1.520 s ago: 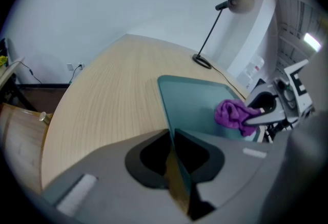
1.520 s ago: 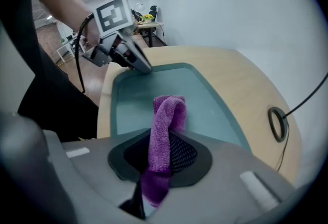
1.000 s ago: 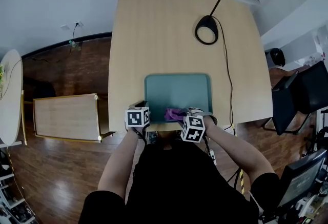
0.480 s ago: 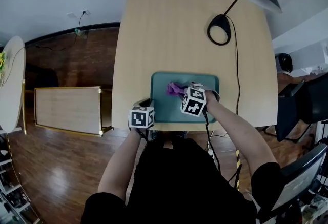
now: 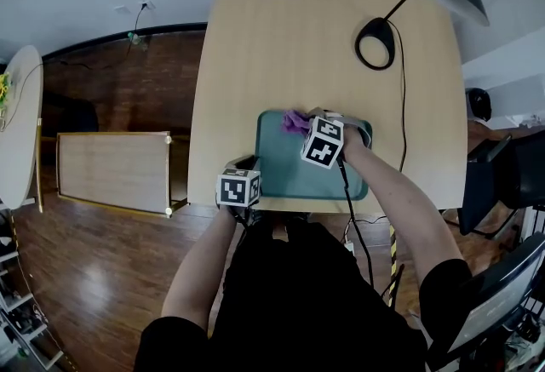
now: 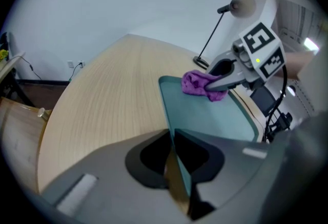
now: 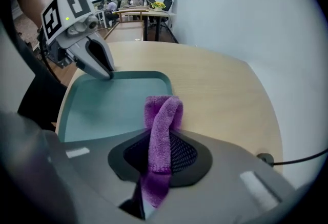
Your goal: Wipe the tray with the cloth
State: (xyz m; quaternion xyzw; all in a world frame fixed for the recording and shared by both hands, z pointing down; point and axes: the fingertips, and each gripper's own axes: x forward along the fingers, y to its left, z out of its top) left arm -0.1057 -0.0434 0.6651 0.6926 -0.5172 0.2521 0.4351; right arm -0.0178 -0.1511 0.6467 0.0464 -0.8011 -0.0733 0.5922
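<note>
I am pinching the purple cloth (image 7: pixel 163 110) tight in my right gripper (image 7: pixel 154 138), at the upper left corner of the tray (image 5: pixel 294 174), mid-frame in the head view. My left gripper (image 6: pixel 173 138) is clamping shut on the tray's lower left rim.

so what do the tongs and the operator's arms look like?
The left tongs and right tongs are grey with tapered jaws, each topped by a white cube with black square markers. A black cable trails from the right one. Black short sleeves.
</note>
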